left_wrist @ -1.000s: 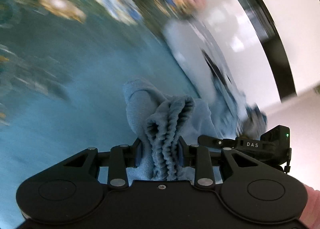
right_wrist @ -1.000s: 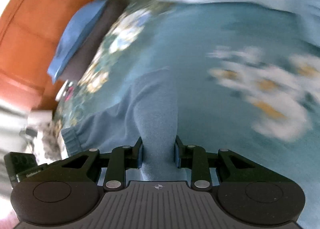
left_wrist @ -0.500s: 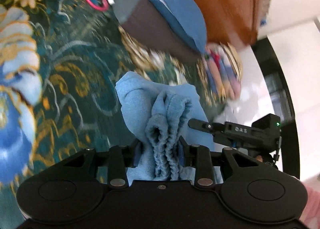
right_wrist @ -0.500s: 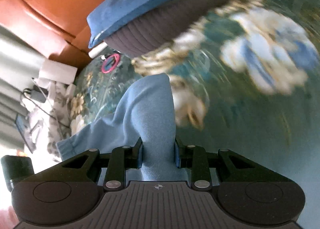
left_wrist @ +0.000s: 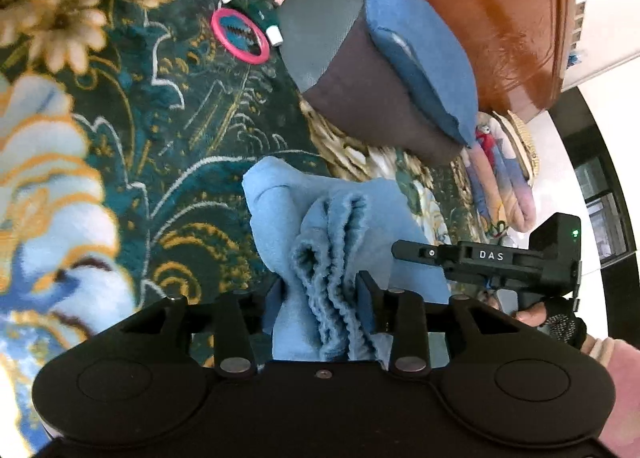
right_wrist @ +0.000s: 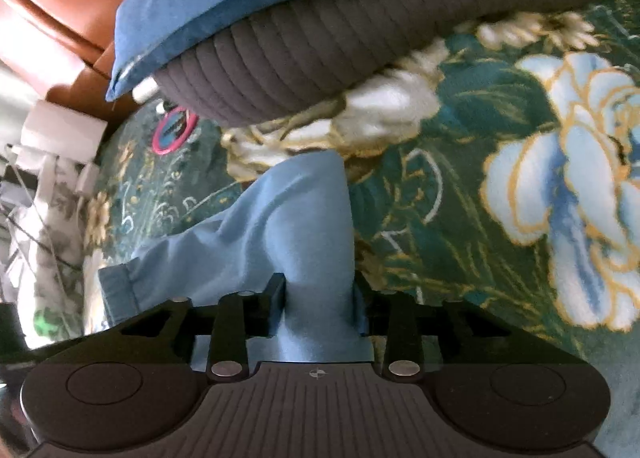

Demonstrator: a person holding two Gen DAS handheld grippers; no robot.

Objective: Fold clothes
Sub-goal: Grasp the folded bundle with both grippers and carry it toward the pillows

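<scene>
Both grippers swung toward the pillow (left_wrist: 372, 70), jaws opening around the blue garment (right_wrist: 304, 226) (ends hidden).

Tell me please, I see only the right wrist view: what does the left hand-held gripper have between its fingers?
Observer: The left hand-held gripper has a bunched, ruffled edge of the light blue garment between its fingers. Its jaws are opening.
Operator: What lies past the far end of the dark pillow?
Observer: A folded pink and blue blanket, right beside that end.
</scene>
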